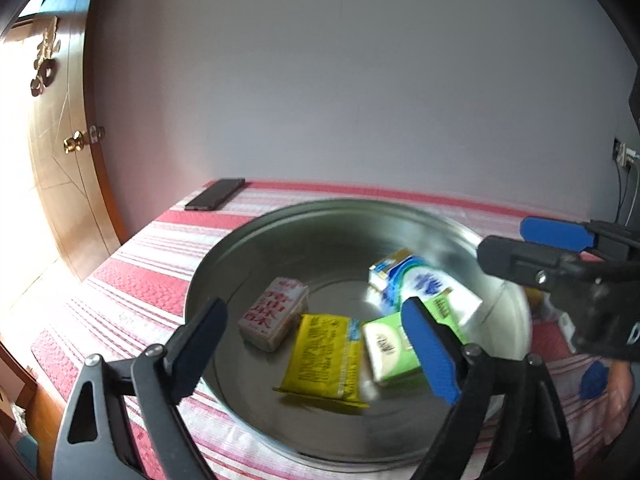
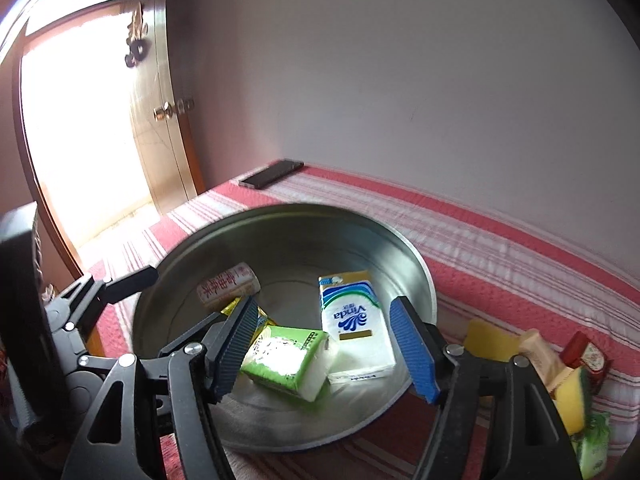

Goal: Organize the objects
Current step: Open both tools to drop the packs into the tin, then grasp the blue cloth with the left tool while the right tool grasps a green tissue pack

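A steel basin sits on the red striped tablecloth. In it lie a red-and-white packet, a yellow packet, a green tissue pack and a blue-and-white Vinda tissue pack. My left gripper hovers open and empty over the basin's near side. My right gripper is open and empty above the green and Vinda packs; it also shows in the left wrist view.
A black phone lies at the table's far left corner. Right of the basin lie a yellow card, a tan packet, a red packet, a yellow sponge and a green pack. A wooden door stands left.
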Motion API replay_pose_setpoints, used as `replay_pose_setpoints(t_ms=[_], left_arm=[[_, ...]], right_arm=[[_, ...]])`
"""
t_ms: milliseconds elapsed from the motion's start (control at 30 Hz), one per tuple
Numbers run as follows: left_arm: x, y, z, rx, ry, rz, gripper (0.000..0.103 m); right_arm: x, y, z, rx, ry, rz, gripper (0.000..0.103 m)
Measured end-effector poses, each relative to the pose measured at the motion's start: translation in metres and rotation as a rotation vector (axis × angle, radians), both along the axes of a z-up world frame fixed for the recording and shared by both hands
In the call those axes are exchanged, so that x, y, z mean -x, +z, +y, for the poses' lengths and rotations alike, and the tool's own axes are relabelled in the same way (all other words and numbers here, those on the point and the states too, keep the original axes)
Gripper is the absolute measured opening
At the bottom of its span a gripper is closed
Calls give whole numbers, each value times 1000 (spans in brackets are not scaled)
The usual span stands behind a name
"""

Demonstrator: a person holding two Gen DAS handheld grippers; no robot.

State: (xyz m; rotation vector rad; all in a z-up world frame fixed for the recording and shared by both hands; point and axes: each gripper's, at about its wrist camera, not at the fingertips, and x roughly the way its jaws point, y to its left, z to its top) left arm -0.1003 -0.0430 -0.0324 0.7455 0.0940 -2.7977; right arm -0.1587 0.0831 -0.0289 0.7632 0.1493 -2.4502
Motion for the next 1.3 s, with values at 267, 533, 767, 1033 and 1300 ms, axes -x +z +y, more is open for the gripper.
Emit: replay_pose_setpoints(t_ms=[267,533,767,1033,1300], left_arm=[[-15,5,69,33,-203,23,90],[-20,-18,161,67,-415,-33,93],[-16,-40,218,59,-560,-117,93],[4,-61,226,-15,-604,-231,40],[9,-55,204,-45,-553,-198,39]], right_arm=[[-39,24,69,39,-71,70,81],[-81,-6,180,34,-318,122,82],[-96,-47,243,31,-449,75,82],[-83,-58,257,59,-468,51,82],[-47,-62,241,-60,-467,-1,82]])
